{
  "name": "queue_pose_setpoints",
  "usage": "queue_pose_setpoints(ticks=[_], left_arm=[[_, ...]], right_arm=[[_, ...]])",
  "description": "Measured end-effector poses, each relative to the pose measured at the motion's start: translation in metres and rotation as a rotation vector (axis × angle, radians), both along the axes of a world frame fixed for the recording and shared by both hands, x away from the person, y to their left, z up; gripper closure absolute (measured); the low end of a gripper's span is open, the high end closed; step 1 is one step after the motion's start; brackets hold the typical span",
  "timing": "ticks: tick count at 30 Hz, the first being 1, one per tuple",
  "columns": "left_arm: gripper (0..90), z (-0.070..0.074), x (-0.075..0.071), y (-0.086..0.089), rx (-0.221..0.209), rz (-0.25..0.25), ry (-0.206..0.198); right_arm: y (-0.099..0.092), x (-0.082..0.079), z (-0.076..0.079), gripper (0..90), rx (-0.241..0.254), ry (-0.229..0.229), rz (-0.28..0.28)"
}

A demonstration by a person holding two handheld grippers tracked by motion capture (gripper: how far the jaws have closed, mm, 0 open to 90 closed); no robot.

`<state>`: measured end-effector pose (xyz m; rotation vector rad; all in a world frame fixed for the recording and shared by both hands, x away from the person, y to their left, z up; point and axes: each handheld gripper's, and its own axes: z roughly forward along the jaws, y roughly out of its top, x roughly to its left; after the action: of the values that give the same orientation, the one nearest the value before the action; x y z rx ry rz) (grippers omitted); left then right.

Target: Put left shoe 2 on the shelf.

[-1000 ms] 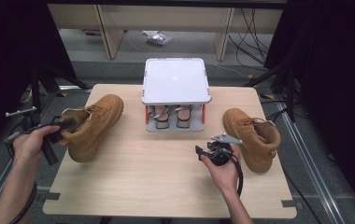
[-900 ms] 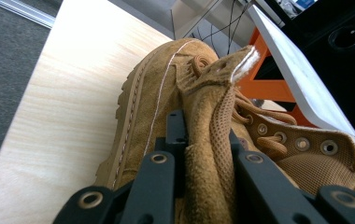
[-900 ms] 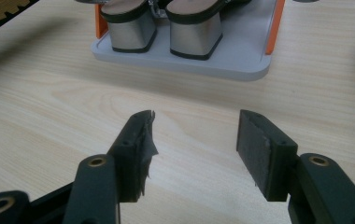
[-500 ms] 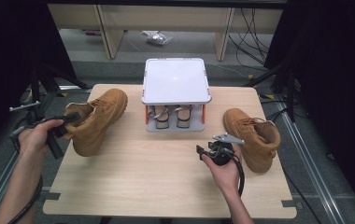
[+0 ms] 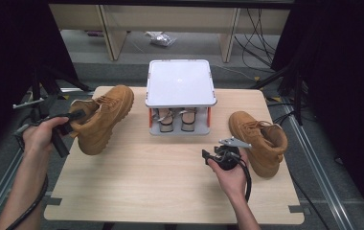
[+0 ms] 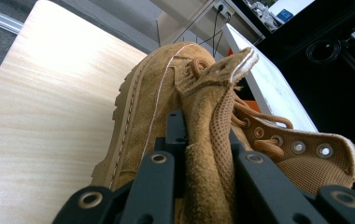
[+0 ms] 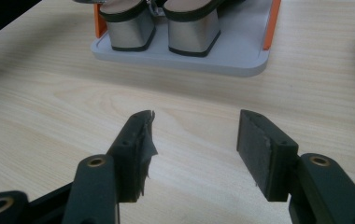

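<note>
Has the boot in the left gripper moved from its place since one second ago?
Yes. The left boot, held at its collar by the left gripper, has shifted toward the shoe rack and tilted up; its toe is now closer to the rack's corner.

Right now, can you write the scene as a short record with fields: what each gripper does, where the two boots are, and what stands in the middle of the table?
left gripper: shut on the collar of the tan suede lace-up boot, jaws pressing the folded suede
left boot state: tilted, toe raised toward the rack
right gripper: open, nothing between its jaws, above the light wooden table
second tan boot: lying on the table beside the right gripper
centre: white two-level shoe rack with a pair of block-heel sandals on its lower tray
</note>
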<state>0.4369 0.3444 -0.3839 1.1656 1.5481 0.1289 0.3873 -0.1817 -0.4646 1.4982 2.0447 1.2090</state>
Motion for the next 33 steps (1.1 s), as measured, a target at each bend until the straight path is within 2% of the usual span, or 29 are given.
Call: queue_pose_setpoints(ticks=[2,4,5,7,9,10,13,14,17,18,22,23,25,26,30,33], left_arm=[[80.9,0.001,0.001,0.000,0.006,-0.004,-0.006],[80.9,0.002,0.003,-0.001,-0.011,-0.003,-0.009],[80.8,0.003,0.003,-0.001,-0.002,-0.004,-0.008],[80.9,0.003,0.004,-0.002,-0.010,-0.004,-0.014],[80.9,0.004,0.005,-0.003,-0.004,-0.002,-0.011],[80.8,0.004,0.006,-0.003,-0.010,-0.004,-0.014],[80.8,0.006,0.008,-0.005,-0.009,-0.001,-0.014],[80.9,0.006,0.008,-0.005,-0.005,-0.001,-0.012],[80.9,0.007,0.011,-0.007,-0.013,0.001,-0.018],[80.8,0.007,0.011,-0.007,-0.012,0.001,-0.018],[80.8,0.009,0.014,-0.008,-0.017,0.004,-0.018],[80.8,0.010,0.015,-0.009,-0.016,0.005,-0.017],[80.7,0.011,0.016,-0.009,-0.020,0.001,-0.018],[80.7,0.012,0.017,-0.010,-0.022,0.001,-0.021],[80.7,0.015,0.019,-0.011,-0.022,-0.007,-0.037],[80.7,0.018,0.022,-0.013,-0.023,0.000,-0.033]], right_arm=[[0.000,0.000,0.000,46.5,-0.002,0.000,0.000],[0.001,0.000,0.000,46.5,-0.007,0.003,-0.003],[0.001,0.000,-0.001,46.5,-0.007,0.002,-0.003],[0.001,-0.001,0.000,46.5,-0.019,0.010,-0.007],[0.002,0.000,-0.001,46.5,0.003,0.010,-0.004],[0.004,-0.003,0.000,46.5,0.022,0.034,-0.025],[0.003,-0.003,0.001,46.5,-0.002,0.030,-0.020],[0.004,-0.003,0.000,46.6,0.024,0.028,-0.025],[0.003,-0.002,0.000,46.5,0.016,0.024,-0.021],[0.000,0.000,-0.001,46.6,-0.003,0.004,-0.005],[0.000,0.000,-0.001,46.6,-0.003,0.005,-0.004],[0.000,-0.001,0.000,46.5,-0.017,0.012,-0.007],[0.002,-0.001,-0.001,46.5,0.010,0.012,-0.003],[0.004,-0.003,-0.001,46.5,0.031,0.035,-0.024],[0.004,-0.002,-0.002,46.5,0.019,0.029,-0.016],[0.003,-0.001,-0.002,46.6,0.008,0.015,-0.009]])
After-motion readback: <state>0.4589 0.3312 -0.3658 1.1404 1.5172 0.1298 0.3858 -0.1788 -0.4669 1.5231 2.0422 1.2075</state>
